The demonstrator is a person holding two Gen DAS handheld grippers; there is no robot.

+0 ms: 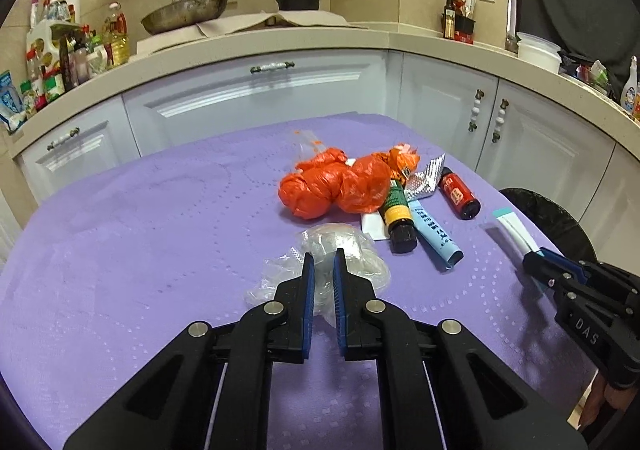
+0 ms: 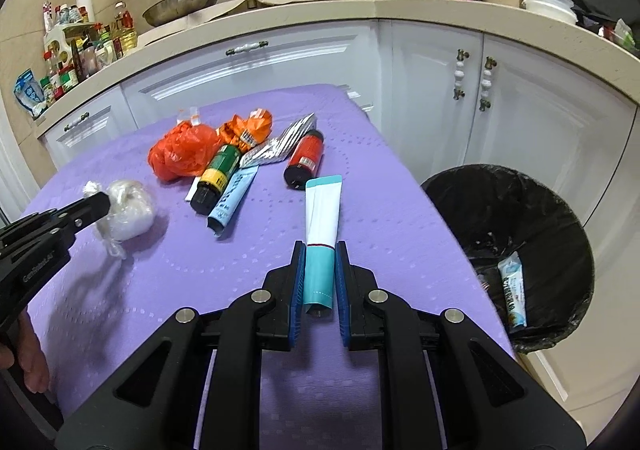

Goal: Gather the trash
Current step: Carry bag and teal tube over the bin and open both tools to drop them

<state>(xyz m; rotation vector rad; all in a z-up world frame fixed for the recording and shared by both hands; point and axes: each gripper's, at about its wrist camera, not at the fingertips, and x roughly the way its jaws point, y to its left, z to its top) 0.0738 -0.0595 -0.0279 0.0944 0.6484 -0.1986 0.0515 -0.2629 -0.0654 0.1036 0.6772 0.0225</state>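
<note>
Both tools are loaded, so the step in hand is the carry to the bin. The right tool (image 2: 319,246), at centre frame, is clenched on a teal tube (image 2: 322,226). The left tool (image 1: 323,256) is clenched on clear wrap (image 1: 340,246), low on the bench (image 1: 140,230).

Next, I judge, each load must swing over to the bin (image 2: 516,210) at the right edge of the right view, then be let go over its mouth.

Still lying mid-bench: one orange bag (image 1: 336,186), one orange wrapper (image 1: 404,158), two bottles, green (image 1: 398,216) and red (image 1: 458,192), one blue tube (image 1: 436,234) and one foil pack (image 1: 426,180). One wrapper (image 2: 512,290) already lies in the bin.
</note>
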